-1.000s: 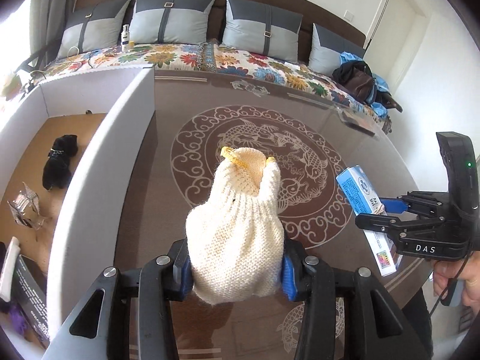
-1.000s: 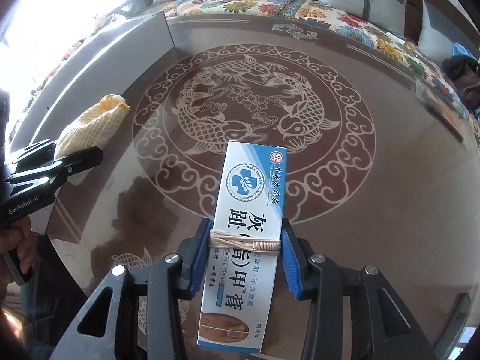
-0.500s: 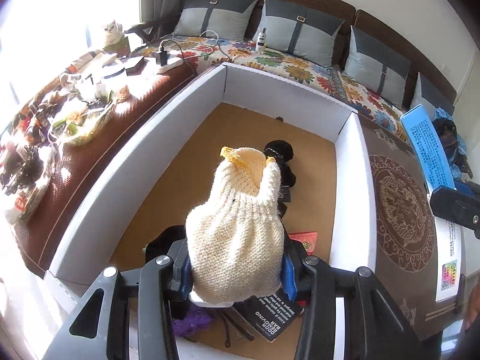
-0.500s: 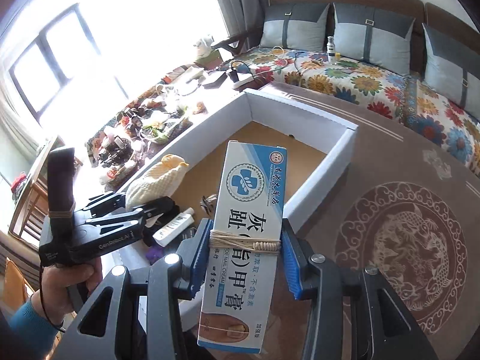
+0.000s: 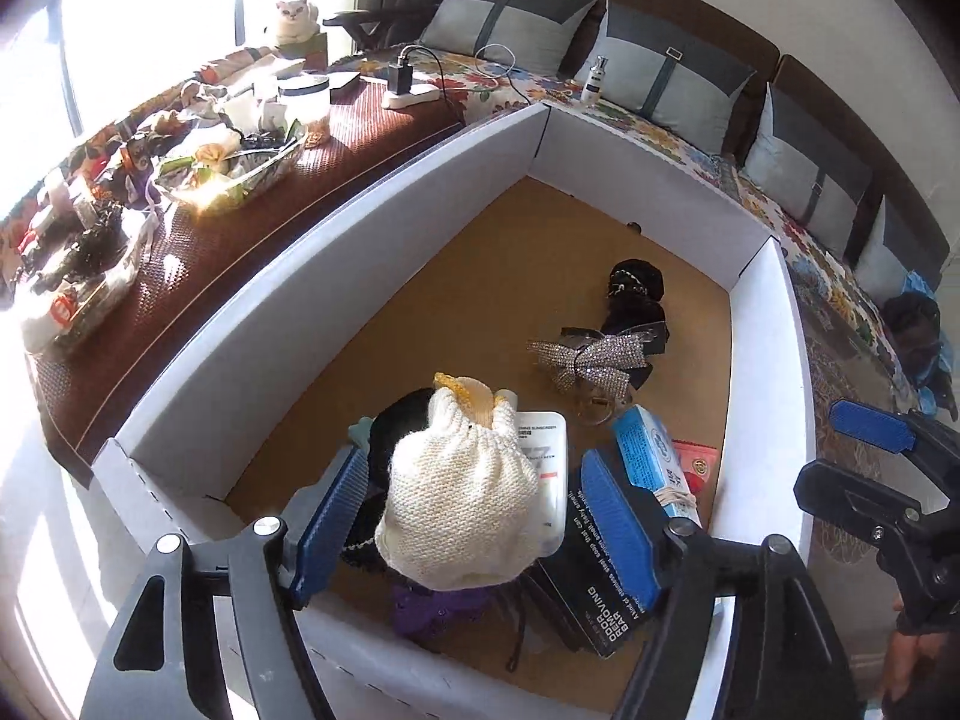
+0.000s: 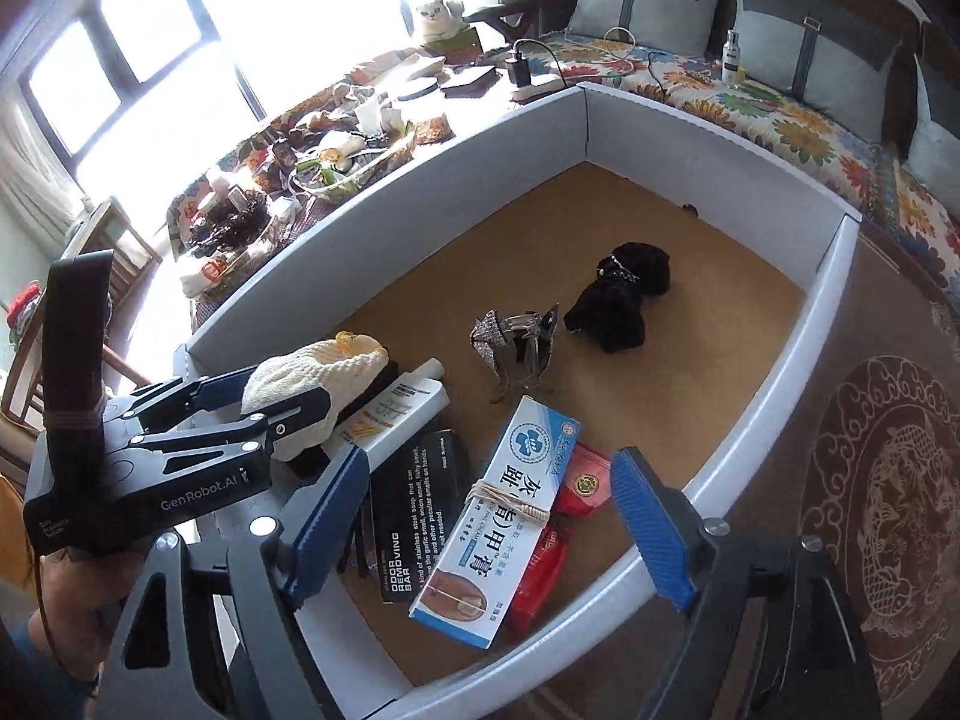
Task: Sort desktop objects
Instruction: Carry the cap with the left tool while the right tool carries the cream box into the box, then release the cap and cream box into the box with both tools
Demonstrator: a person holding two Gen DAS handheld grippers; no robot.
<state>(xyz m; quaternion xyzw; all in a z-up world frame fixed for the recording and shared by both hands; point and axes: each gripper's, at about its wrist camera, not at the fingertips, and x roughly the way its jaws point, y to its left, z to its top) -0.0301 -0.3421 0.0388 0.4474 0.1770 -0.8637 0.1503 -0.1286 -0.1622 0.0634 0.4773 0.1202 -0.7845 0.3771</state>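
Observation:
A cream knitted pouch (image 5: 462, 504) lies between the spread blue pads of my left gripper (image 5: 480, 516), resting on the pile in the white-walled cardboard box (image 5: 336, 252). It also shows in the right wrist view (image 6: 312, 378). My right gripper (image 6: 492, 516) is open above the box's near corner. The blue-and-white cream box (image 6: 498, 516) lies below it on a black "Odor Removing Bar" box (image 6: 414, 516) and red packets (image 6: 540, 552); it shows too in the left wrist view (image 5: 654, 462).
The box also holds a black plush dog (image 6: 624, 306), a glittery bow clip (image 5: 594, 360), a white tube (image 6: 396, 414) and a purple item (image 5: 432, 606). A cluttered mat (image 5: 180, 168) lies left of the box. The patterned table (image 6: 888, 480) lies right.
Both grippers moved from the table over the box and opened. The pouch and the cream box were let go and now lie in the box.

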